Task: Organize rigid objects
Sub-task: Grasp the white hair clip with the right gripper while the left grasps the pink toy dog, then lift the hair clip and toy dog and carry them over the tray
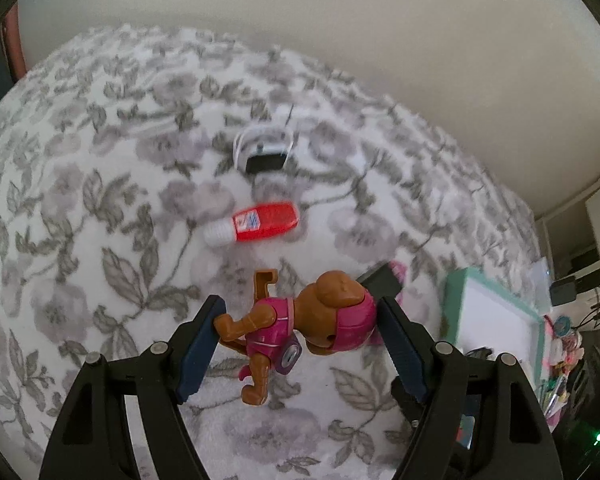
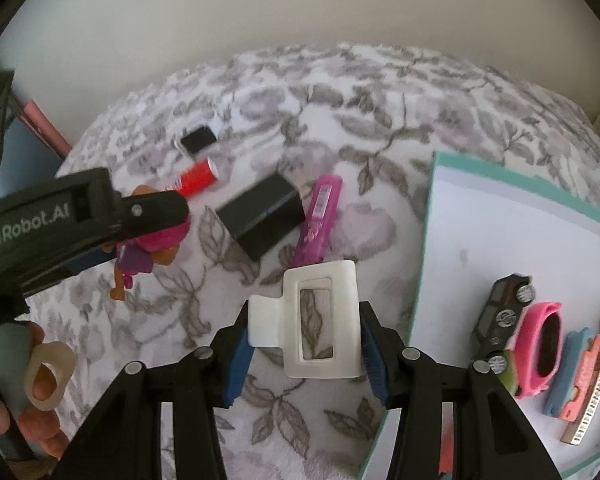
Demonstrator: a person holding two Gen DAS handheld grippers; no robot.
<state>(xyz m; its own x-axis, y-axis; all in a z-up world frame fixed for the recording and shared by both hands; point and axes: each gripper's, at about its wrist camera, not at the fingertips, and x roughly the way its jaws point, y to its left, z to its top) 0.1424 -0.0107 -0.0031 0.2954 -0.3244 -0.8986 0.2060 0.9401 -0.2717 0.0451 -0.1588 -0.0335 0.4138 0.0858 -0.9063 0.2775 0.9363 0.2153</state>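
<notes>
A brown toy dog (image 1: 300, 320) in a pink outfit hangs above the floral bedspread (image 1: 100, 200), with my left gripper (image 1: 300, 344) shut on it: one paw against the left pad, the head against the right. In the right wrist view the same toy dog (image 2: 156, 240) shows under the left gripper's black body. My right gripper (image 2: 306, 360) is shut on a white hair claw clip (image 2: 320, 320), its blue pads pressing both sides. A white tray with a teal rim (image 2: 500, 240) lies to the right.
On the bedspread lie a red bottle (image 2: 198, 178) with a white cap, a black watch (image 2: 198, 139), a black box (image 2: 264, 216) and a pink tube (image 2: 320, 220). The tray holds a black toy car (image 2: 500, 312), a pink band (image 2: 540, 344) and hair clips (image 2: 572, 372). A person's hand (image 2: 36, 400) is at lower left.
</notes>
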